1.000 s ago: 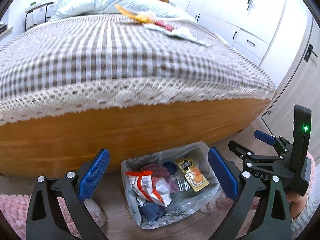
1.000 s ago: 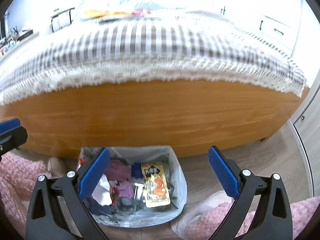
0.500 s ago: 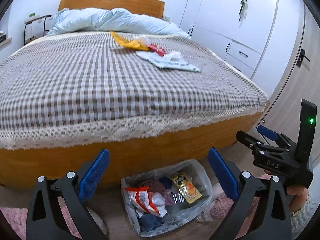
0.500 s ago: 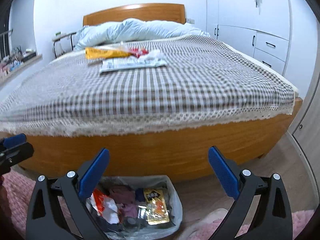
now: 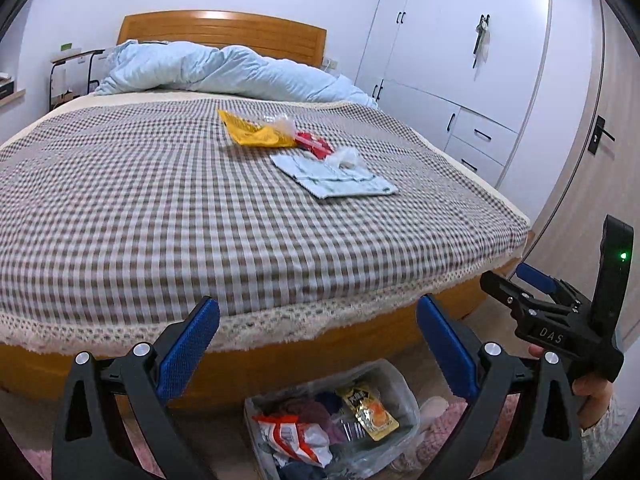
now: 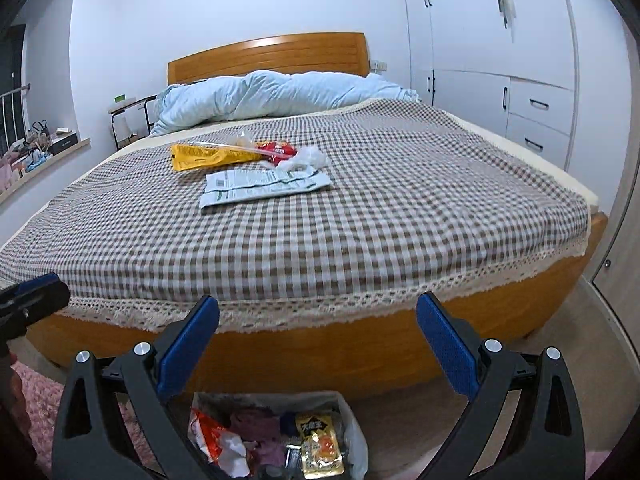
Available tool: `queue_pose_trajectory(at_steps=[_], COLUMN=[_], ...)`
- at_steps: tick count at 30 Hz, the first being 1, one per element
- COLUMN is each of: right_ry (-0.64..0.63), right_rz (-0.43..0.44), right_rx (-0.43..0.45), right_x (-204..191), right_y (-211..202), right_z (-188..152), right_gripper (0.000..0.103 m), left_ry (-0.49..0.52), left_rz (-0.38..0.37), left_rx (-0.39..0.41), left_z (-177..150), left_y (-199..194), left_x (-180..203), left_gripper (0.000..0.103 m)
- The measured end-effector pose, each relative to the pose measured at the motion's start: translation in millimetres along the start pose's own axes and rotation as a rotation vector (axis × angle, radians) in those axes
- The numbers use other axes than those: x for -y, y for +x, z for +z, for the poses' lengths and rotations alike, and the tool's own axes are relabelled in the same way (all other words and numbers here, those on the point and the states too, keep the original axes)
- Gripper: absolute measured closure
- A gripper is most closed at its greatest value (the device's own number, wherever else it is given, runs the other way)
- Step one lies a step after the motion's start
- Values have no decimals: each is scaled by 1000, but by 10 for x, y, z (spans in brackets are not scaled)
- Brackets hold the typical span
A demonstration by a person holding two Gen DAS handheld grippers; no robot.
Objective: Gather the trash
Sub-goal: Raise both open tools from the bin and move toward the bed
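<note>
Left wrist view: your left hand-held gripper (image 5: 318, 344) and right hand-held gripper (image 6: 318, 344) gape wide, empty. Crinkled wrappers (image 5: 336, 178) lie on the checked, lace-edged bed (image 5: 160, 216); the clear trash bag (image 5: 404, 404) now sits lower than before.

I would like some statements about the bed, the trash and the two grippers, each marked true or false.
1. Both the left gripper and the right gripper are open and hold nothing. True.
2. The yellow wrapper lies inside the trash bag. False: it lies on the checked bedspread.
3. The trash bag stands on the floor at the foot of the bed. True.
4. The bedspread is bare of trash. False: several wrappers remain, among them a pale printed wrapper.
5. The light blue duvet is bunched by the headboard. True.
</note>
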State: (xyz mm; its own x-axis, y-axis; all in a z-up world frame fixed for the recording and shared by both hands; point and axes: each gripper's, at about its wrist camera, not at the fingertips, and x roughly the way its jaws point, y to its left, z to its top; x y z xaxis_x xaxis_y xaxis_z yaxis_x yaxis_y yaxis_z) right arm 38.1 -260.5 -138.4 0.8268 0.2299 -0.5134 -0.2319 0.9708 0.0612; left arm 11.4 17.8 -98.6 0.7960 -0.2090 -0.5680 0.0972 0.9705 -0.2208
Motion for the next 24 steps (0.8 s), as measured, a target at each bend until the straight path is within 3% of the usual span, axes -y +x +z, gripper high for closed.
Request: queue_pose_trajectory(at_steps=[24], right_ry=[-85], right_rz=[20], right_rx=[159], right_x=[-168], right_y=[368], right_z=[782], right_gripper=[8], left_ry=[30], left_rz=[5], left_rx=[119], left_z=[724], left_y=[328], left_x=[-41], left_gripper=[7])
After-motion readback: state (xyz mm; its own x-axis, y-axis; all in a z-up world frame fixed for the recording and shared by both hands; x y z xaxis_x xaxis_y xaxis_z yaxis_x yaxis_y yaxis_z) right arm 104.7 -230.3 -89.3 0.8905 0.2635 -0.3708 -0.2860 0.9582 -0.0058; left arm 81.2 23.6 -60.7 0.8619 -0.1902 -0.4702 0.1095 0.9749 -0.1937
